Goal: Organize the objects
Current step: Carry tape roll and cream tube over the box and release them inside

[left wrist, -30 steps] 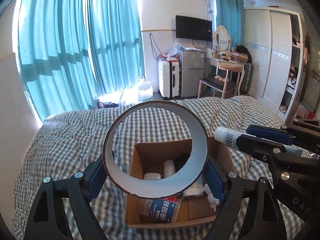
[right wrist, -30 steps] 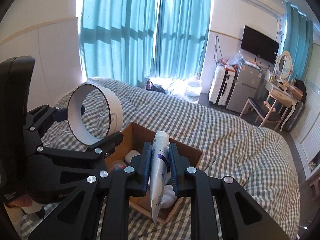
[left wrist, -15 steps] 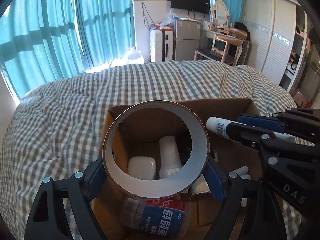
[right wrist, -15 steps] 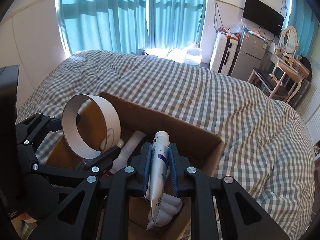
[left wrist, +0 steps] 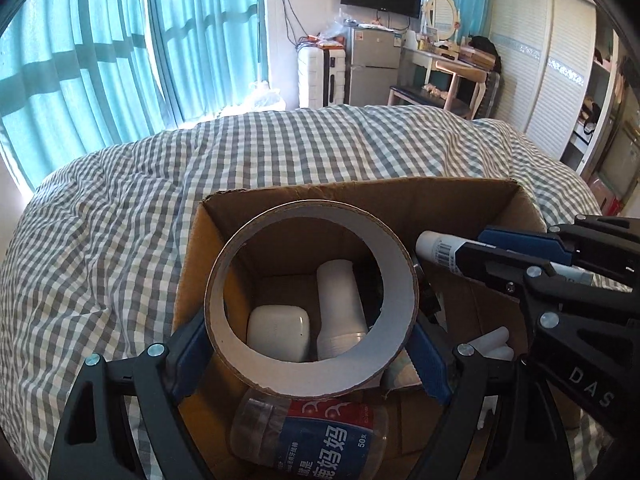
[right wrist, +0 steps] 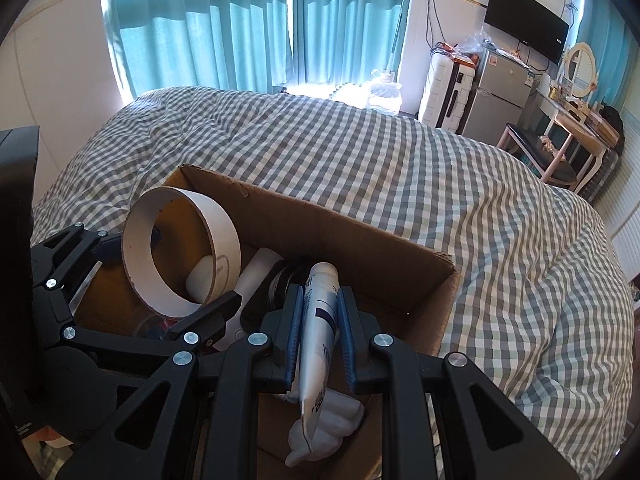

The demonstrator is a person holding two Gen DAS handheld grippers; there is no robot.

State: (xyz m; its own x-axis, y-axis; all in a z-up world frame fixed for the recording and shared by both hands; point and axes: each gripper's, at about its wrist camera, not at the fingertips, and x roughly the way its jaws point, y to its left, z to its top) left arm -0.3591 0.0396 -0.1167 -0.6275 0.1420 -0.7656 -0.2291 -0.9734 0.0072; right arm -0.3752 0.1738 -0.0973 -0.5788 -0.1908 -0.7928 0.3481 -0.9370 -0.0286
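My left gripper (left wrist: 310,344) is shut on a brown tape roll (left wrist: 296,376) with a white cardboard core, held upright over the open cardboard box (left wrist: 360,196). My right gripper (right wrist: 319,320) is shut on a white tube (right wrist: 318,320) and holds it over the box's right part; the tube also shows in the left wrist view (left wrist: 438,249). The tape roll shows in the right wrist view (right wrist: 140,264). Inside the box lie a white case (left wrist: 278,332), a white cylinder (left wrist: 340,304) and a clear bottle with a blue label (left wrist: 312,436).
The box (right wrist: 360,232) sits on a bed with a grey-and-white checked cover (right wrist: 360,152). White lumpy objects (right wrist: 332,424) lie in the box's near right corner. Teal curtains, a suitcase, a small fridge and a dressing table stand beyond the bed.
Both grippers have dropped toward the box with their loads; the box now fills more of both views. Both grips are unchanged.
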